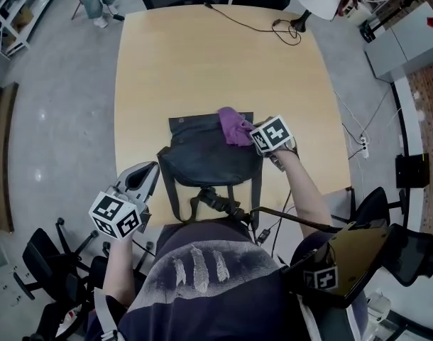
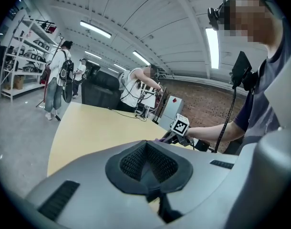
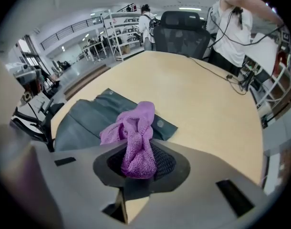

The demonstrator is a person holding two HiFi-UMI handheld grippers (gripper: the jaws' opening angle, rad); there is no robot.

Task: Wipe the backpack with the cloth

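A dark grey backpack (image 1: 206, 156) lies flat at the near edge of the wooden table (image 1: 202, 62), straps hanging toward me. My right gripper (image 1: 253, 135) is shut on a purple cloth (image 1: 234, 125), which rests bunched on the backpack's top right corner. In the right gripper view the cloth (image 3: 135, 137) sticks out between the jaws over the backpack (image 3: 93, 118). My left gripper (image 1: 142, 177) sits off the table's near left corner, left of the backpack, shut and empty. In the left gripper view its pads (image 2: 146, 163) meet with nothing between them.
A black cable (image 1: 255, 23) and a lamp base lie at the table's far edge. People stand beyond the far side. Office chairs (image 1: 57, 254) are at my lower left, and a power strip (image 1: 363, 146) lies on the floor to the right.
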